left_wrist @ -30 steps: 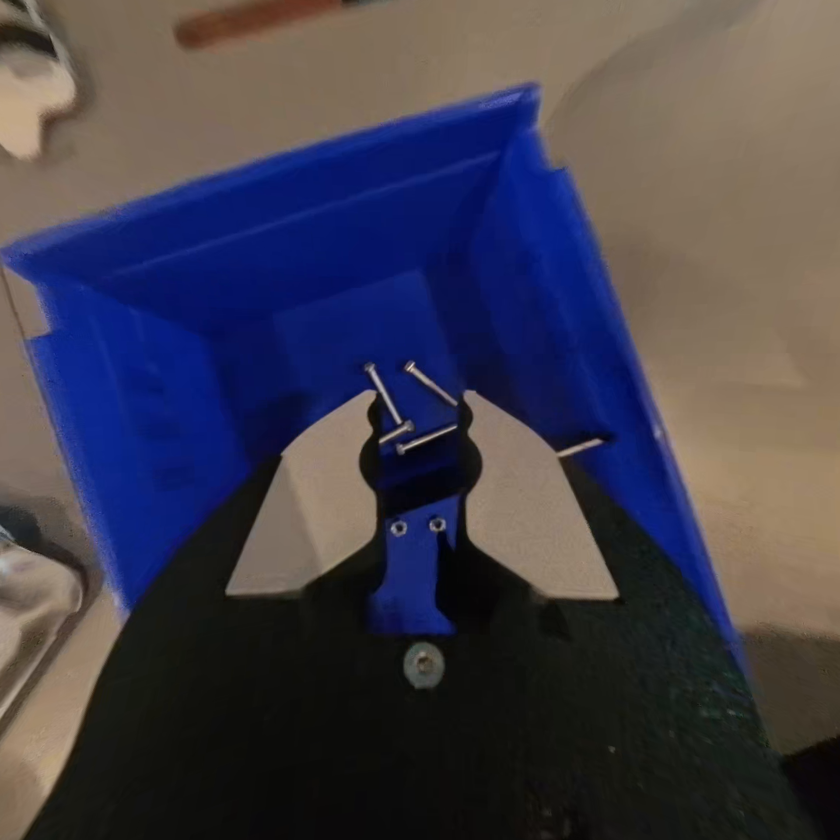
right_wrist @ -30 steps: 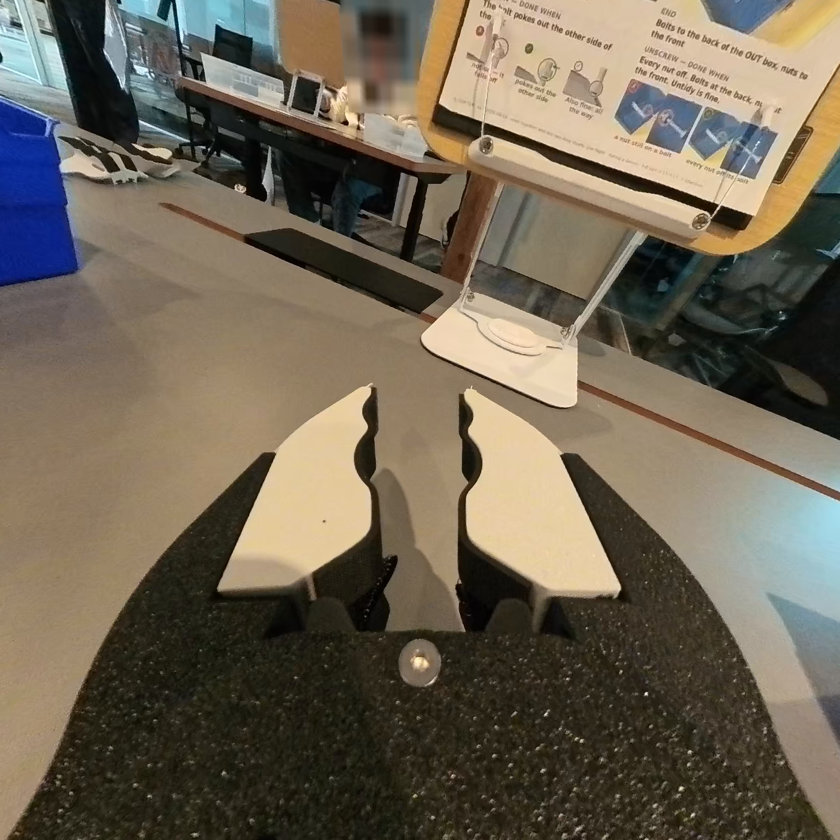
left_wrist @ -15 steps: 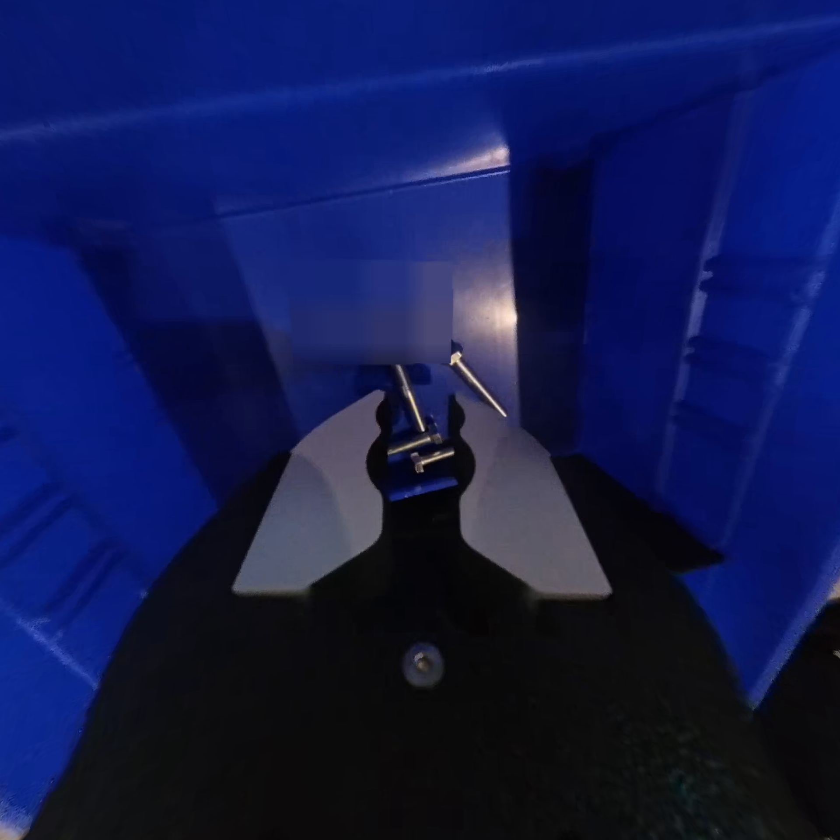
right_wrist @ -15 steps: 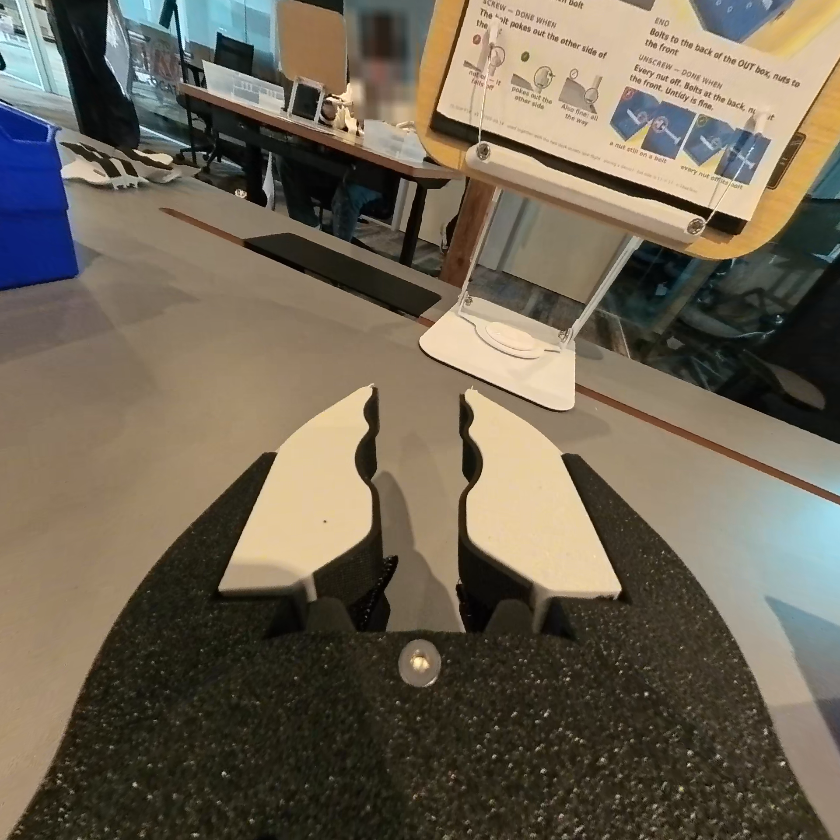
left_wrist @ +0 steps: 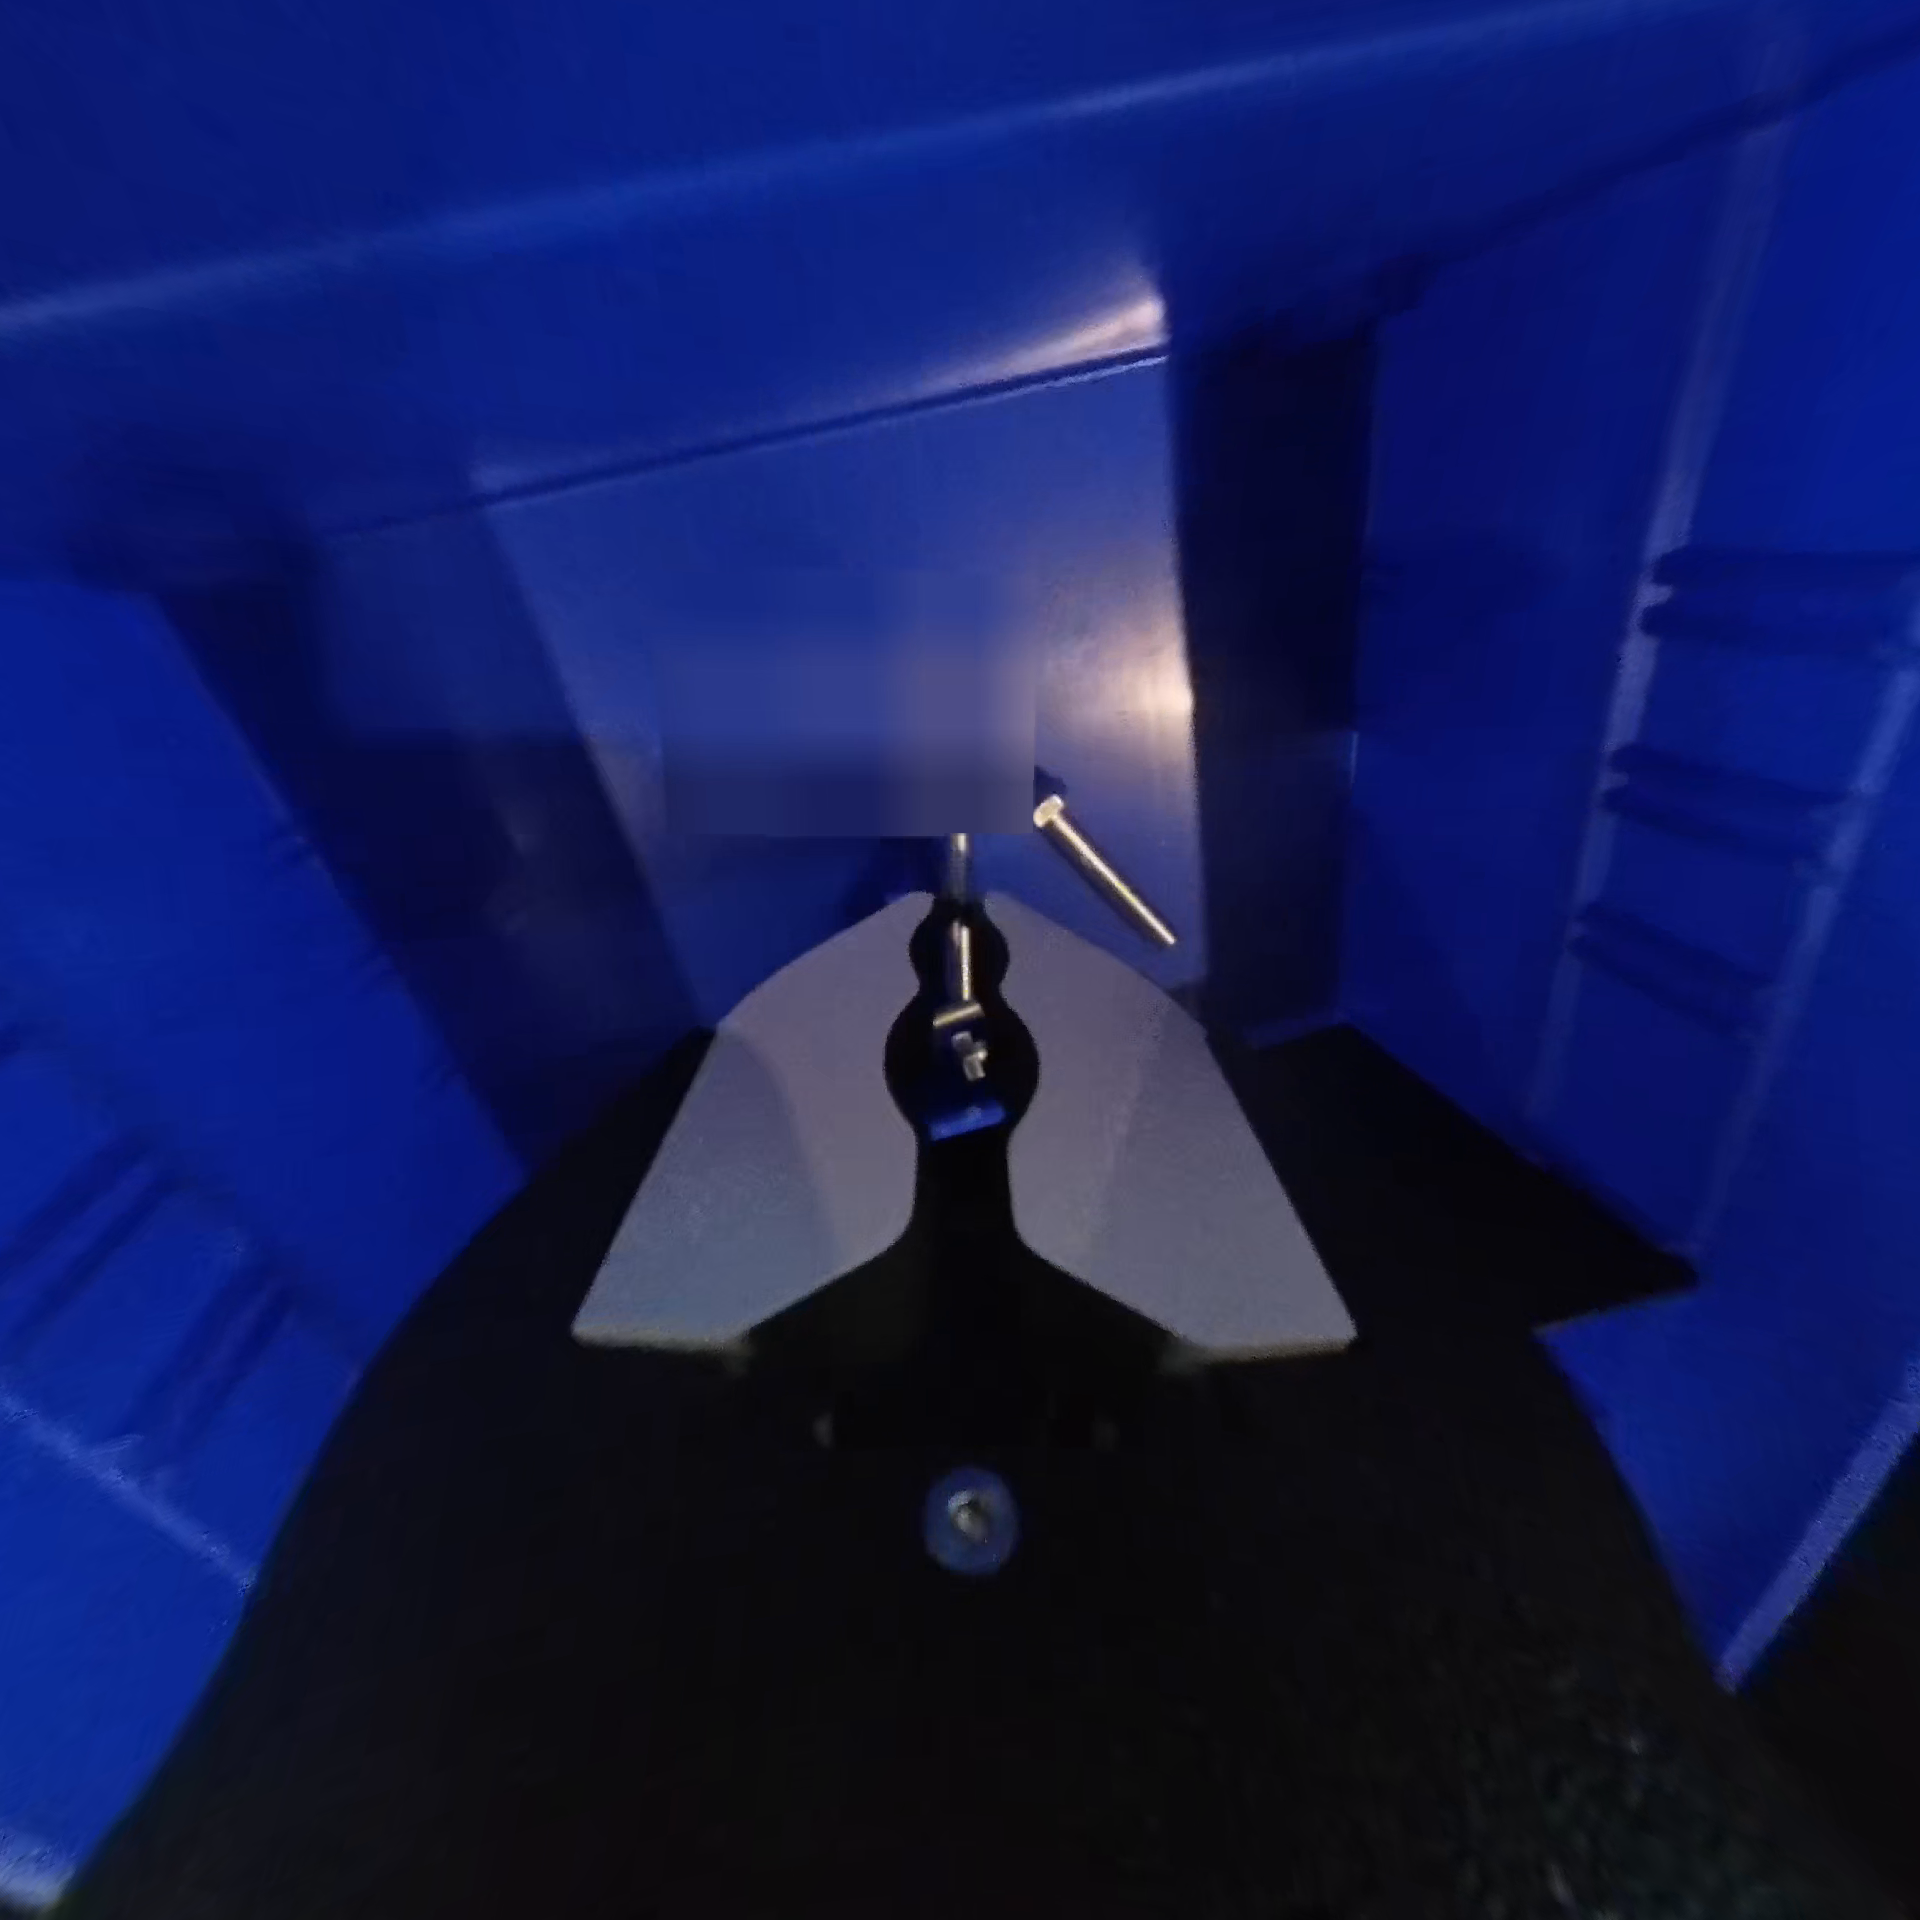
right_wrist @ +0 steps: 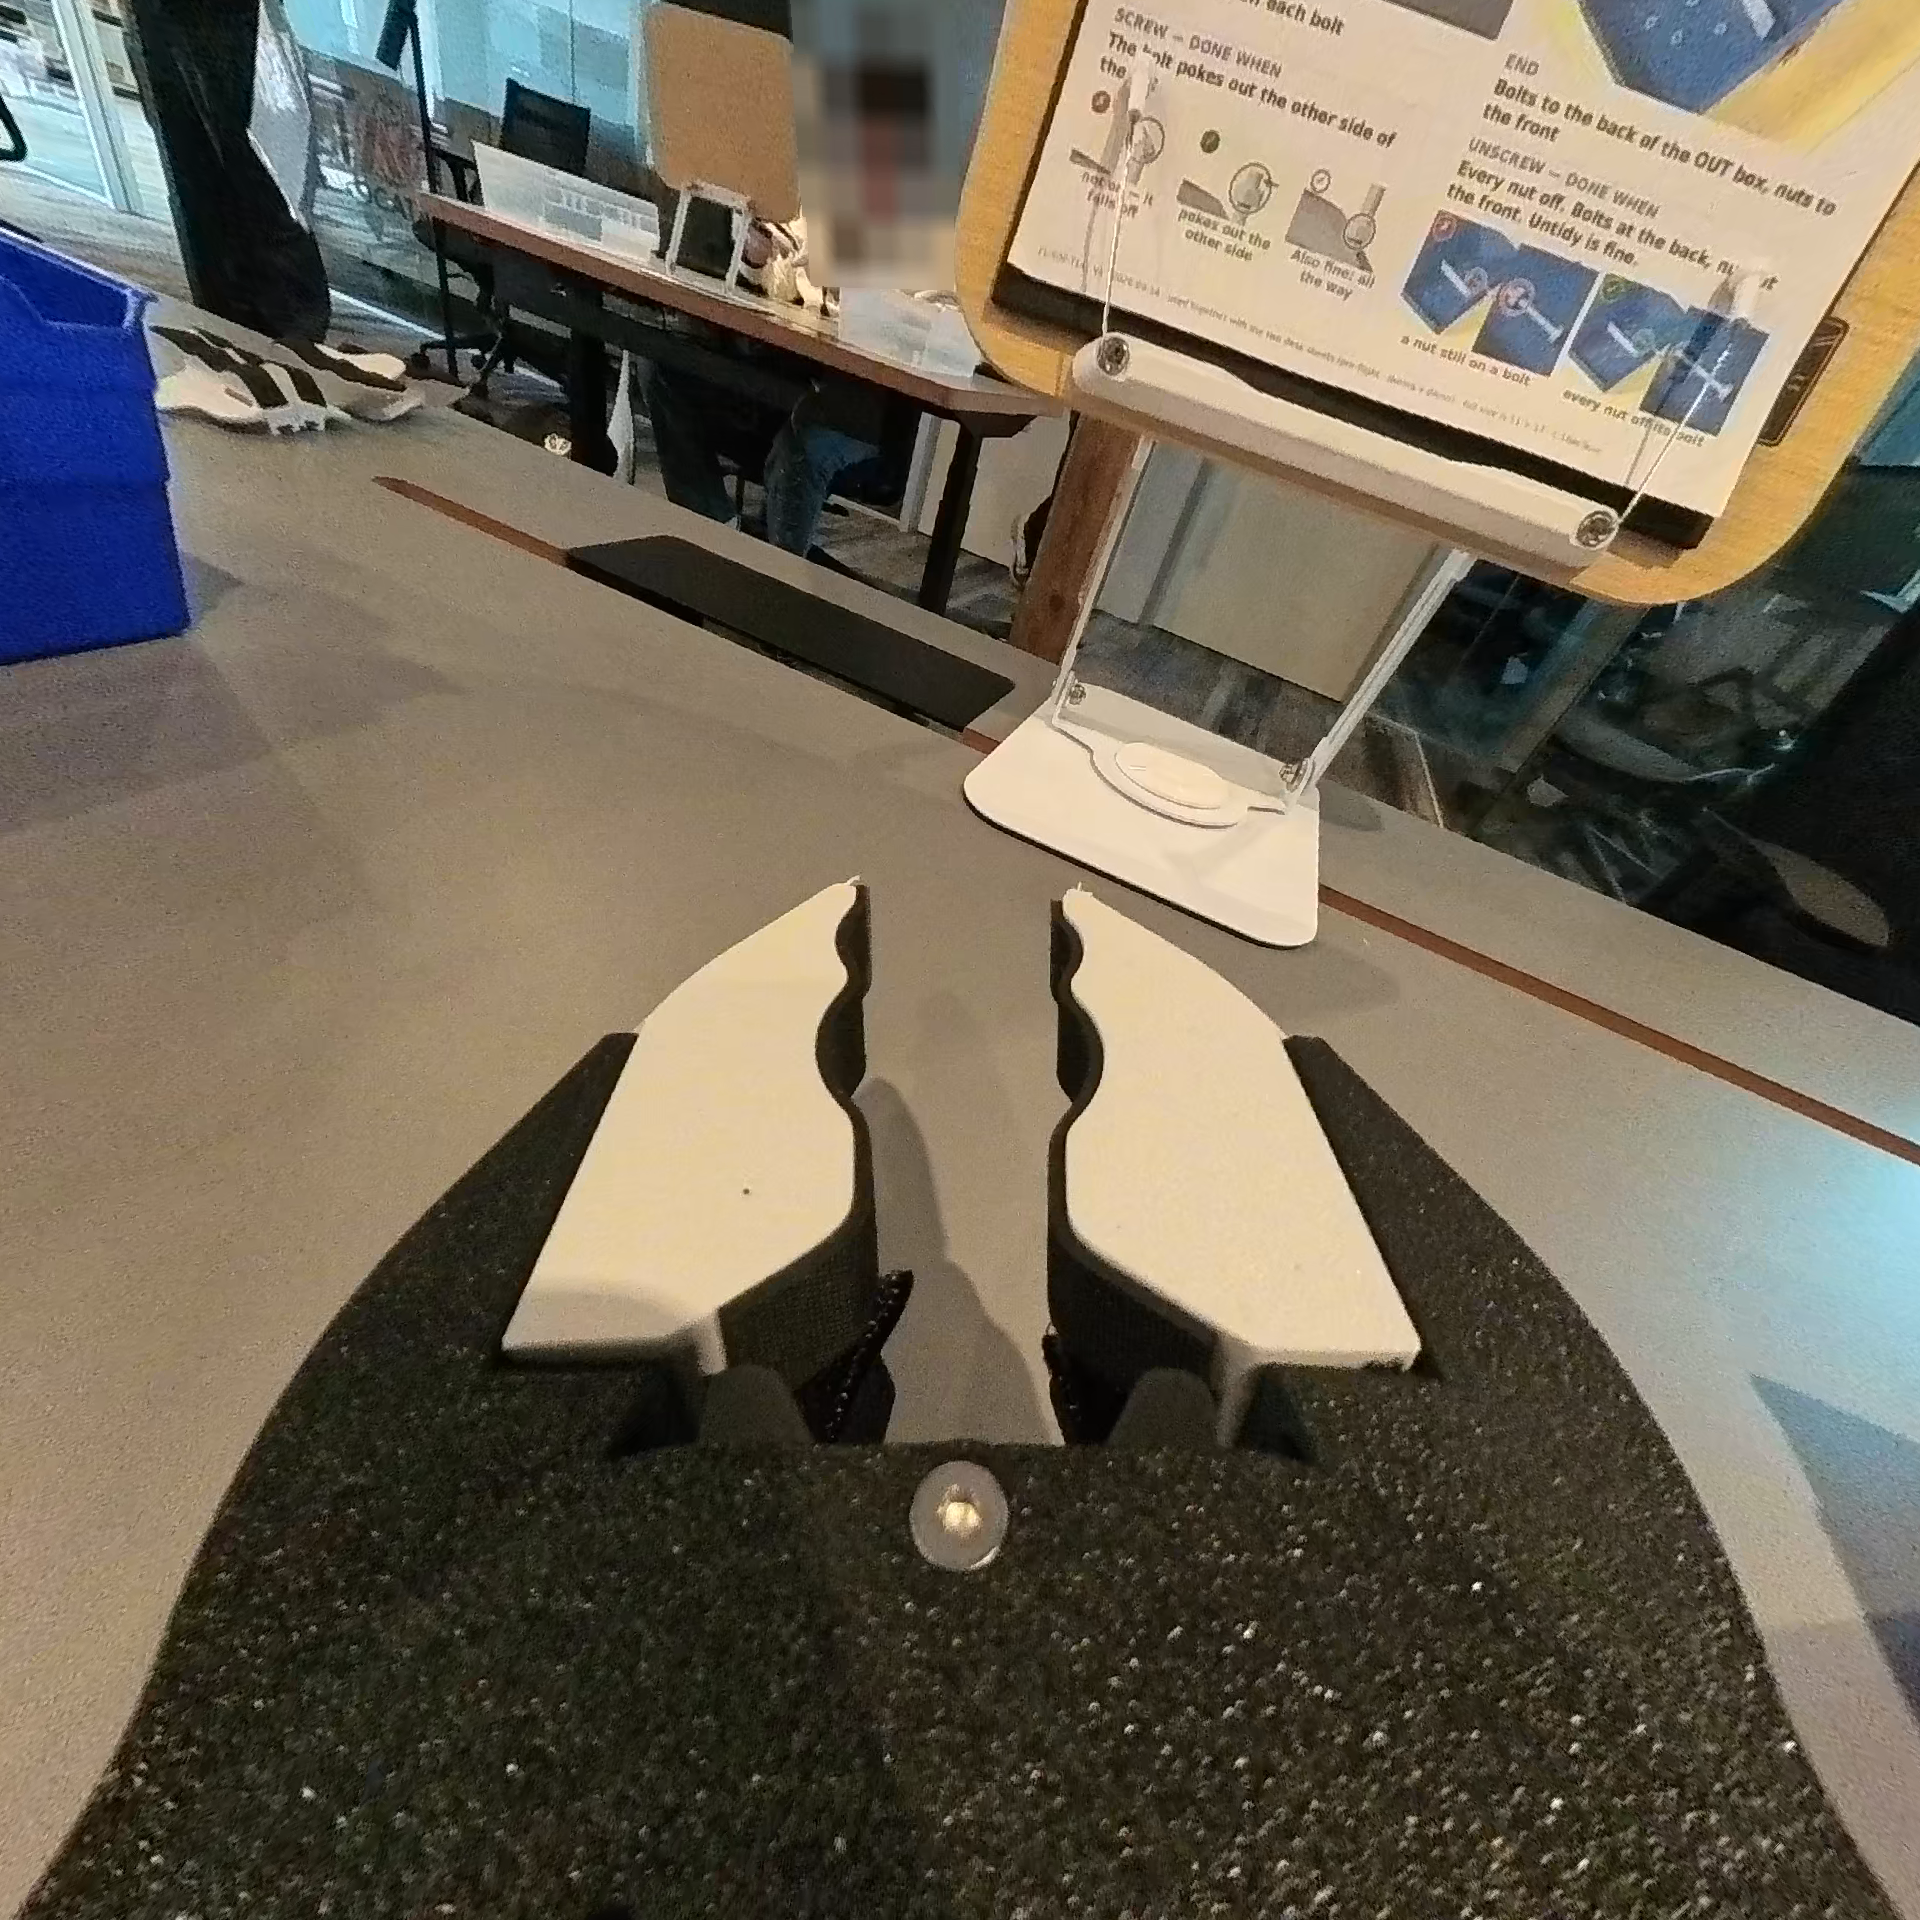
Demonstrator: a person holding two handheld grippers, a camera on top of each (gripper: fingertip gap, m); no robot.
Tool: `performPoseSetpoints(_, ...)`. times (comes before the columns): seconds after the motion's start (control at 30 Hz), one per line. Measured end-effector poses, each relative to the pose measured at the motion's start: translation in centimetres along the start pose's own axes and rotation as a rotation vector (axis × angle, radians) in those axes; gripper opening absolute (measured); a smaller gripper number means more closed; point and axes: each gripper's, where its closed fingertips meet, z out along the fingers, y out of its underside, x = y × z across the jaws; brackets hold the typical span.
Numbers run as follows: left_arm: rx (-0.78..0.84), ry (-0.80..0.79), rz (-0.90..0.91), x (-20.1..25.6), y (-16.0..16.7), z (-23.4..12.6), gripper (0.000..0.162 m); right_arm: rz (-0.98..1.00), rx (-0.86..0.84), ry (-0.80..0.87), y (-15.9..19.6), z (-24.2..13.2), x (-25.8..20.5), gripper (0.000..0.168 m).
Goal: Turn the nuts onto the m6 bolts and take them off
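Note:
My left gripper (left_wrist: 961, 904) is deep inside the blue bin (left_wrist: 1766, 831), low over its floor. Its jaws have closed on a thin silver bolt (left_wrist: 962, 961) that runs lengthwise between them, with the shank poking out past the tips. A second bolt (left_wrist: 971, 1049) lies crosswise just behind it in the gap. A third bolt (left_wrist: 1103, 883) lies loose on the bin floor to the right of the tips. No nuts show here. My right gripper (right_wrist: 964, 899) is open and empty above the grey table (right_wrist: 416, 831).
The bin walls close in on the left gripper at left, right and back. In the right wrist view a blue bin (right_wrist: 73, 499) stands at the far left, a white stand (right_wrist: 1153, 821) with an instruction board is ahead right, and a black strip (right_wrist: 790, 623) lies by the far edge. About 40 cm separates my left fingertips from my right.
My left gripper went down into the blue bin and its jaws closed from open onto a bolt. The right gripper has hardly moved.

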Motion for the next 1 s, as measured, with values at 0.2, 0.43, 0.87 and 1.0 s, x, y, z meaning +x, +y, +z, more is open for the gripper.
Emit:
performPoseSetpoints(0.2,0.123,-0.069,0.094,0.6,-1.0,-4.3,0.004,-0.002,0.012,0.007,-0.3,-0.1,0.2,0.033)
performPoseSetpoints(0.43,0.319,-0.020,0.404,11.8,-2.8,-10.6,0.003,-0.018,0.028,0.042,-0.7,-0.4,1.0,0.032)
performPoseSetpoints(0.87,0.016,0.033,0.960,29.6,-0.6,0.9,0.003,0.040,0.060,0.119,-0.9,-1.2,4.3,0.031)
performPoseSetpoints(1.0,-0.072,0.016,1.007,29.9,0.0,4.2,0.003,0.031,0.065,0.127,-1.1,-1.3,4.5,0.030)
